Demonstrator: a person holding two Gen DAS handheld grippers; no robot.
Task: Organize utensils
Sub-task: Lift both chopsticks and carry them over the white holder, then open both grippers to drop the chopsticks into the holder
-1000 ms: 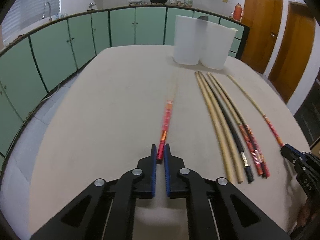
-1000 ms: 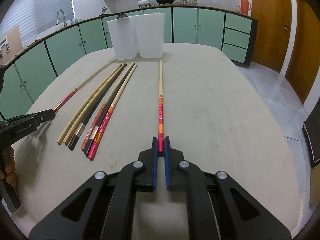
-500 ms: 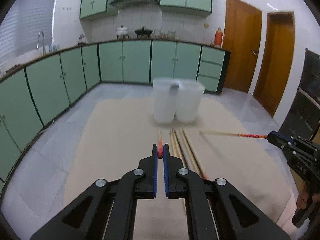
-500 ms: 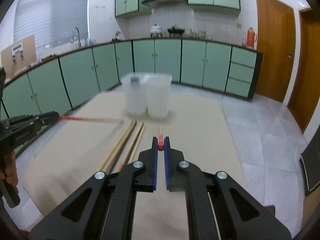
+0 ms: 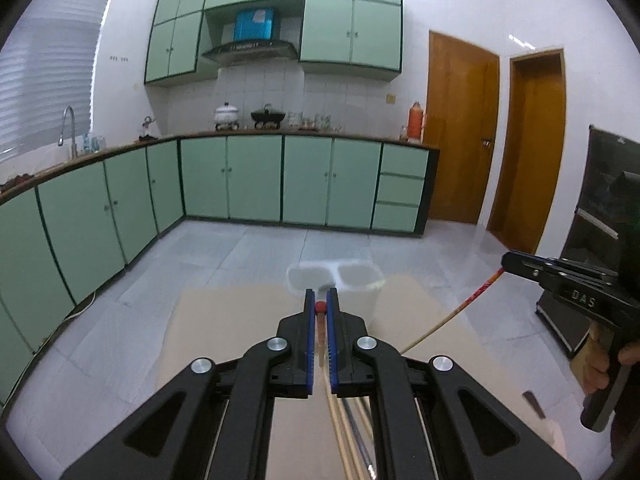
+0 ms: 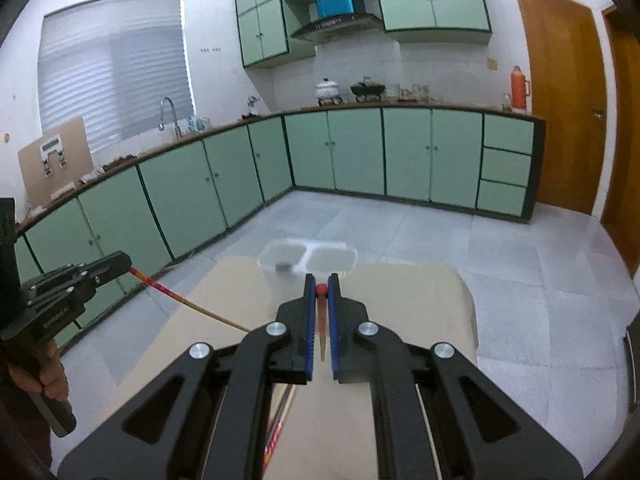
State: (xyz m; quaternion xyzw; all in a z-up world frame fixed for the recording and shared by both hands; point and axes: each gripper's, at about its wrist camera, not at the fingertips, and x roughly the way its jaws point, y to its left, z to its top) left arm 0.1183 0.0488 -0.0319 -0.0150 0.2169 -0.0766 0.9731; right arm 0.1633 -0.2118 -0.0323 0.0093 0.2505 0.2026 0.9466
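Note:
My left gripper [image 5: 320,300] is shut on the red top end of a chopstick [image 5: 321,340], which hangs down from the jaws. In the right wrist view the same gripper [image 6: 125,261] is at the left, and its red-patterned chopstick [image 6: 188,300] slants down toward the table. My right gripper [image 6: 320,285] is shut on the red end of a second chopstick [image 6: 321,336]; in the left wrist view it [image 5: 506,261] is at the right with that stick [image 5: 452,314]. Both are high above the beige table [image 5: 224,320]. Two white containers [image 5: 336,280] stand at its far end.
Several more chopsticks [image 5: 348,432] lie on the table below the grippers, also seen as chopsticks [image 6: 280,420] in the right wrist view. A dark object [image 6: 284,267] sits in the left container. Green cabinets [image 5: 256,176] line the walls, wooden doors [image 5: 460,128] at the right.
Both grippers rose from the tabletop with their chopsticks, whose far ends lifted off the table. The table and containers now look much lower and smaller in both views.

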